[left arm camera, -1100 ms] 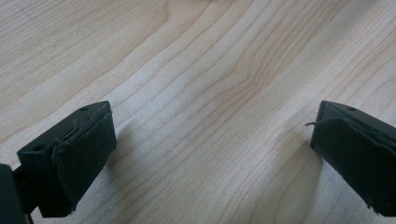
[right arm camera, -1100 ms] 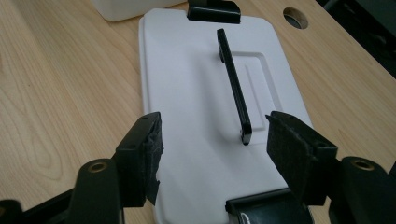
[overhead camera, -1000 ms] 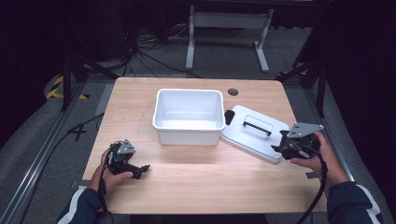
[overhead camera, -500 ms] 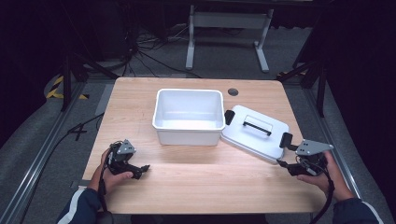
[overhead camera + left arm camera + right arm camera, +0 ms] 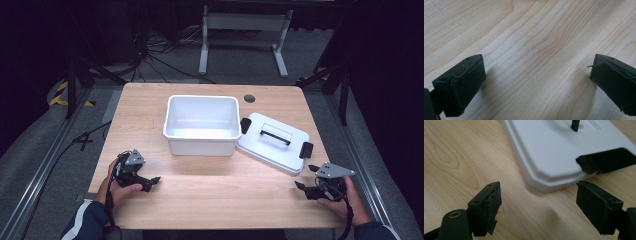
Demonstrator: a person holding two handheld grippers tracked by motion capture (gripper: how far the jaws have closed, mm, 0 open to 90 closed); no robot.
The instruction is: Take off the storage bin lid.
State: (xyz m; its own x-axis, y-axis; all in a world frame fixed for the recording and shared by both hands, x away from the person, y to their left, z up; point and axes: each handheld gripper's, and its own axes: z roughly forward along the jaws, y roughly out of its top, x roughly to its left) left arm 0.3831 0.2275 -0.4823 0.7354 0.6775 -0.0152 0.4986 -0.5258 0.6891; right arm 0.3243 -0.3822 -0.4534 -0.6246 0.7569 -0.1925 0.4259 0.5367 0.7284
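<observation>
- Right gripper view: my right gripper (image 5: 537,205) has its jaws spread wide with nothing between them, low over the table (image 5: 461,150), pointed at the near corner of the lid (image 5: 554,147).
- The black latch (image 5: 605,160) on that lid corner sits just beyond the right-hand jaw, apart from it. No contact with the lid.
- High view: right gripper (image 5: 306,178) is at the front right of the table (image 5: 210,200), near the lid (image 5: 272,142) but clear of its edge.
- Change: a second ago this gripper was up against the lid's right end by the latch; it has since drawn back toward me and down to the table's front edge.
- My reading: the lid has been let go and set down. It lies flat, handle up, just right of the white bin (image 5: 201,125) and touching or nearly touching its corner; I cannot tell which.
- Bin is open and looks empty.
- Left gripper view: left gripper (image 5: 536,75) jaws wide apart, bare wood beneath, holding nothing.
- High view: left gripper (image 5: 150,181) rests at front left, well apart from the bin, unmoved across the last second.
- Judgement: lid removal looks finished; both grippers are parked and free for whatever follows.
</observation>
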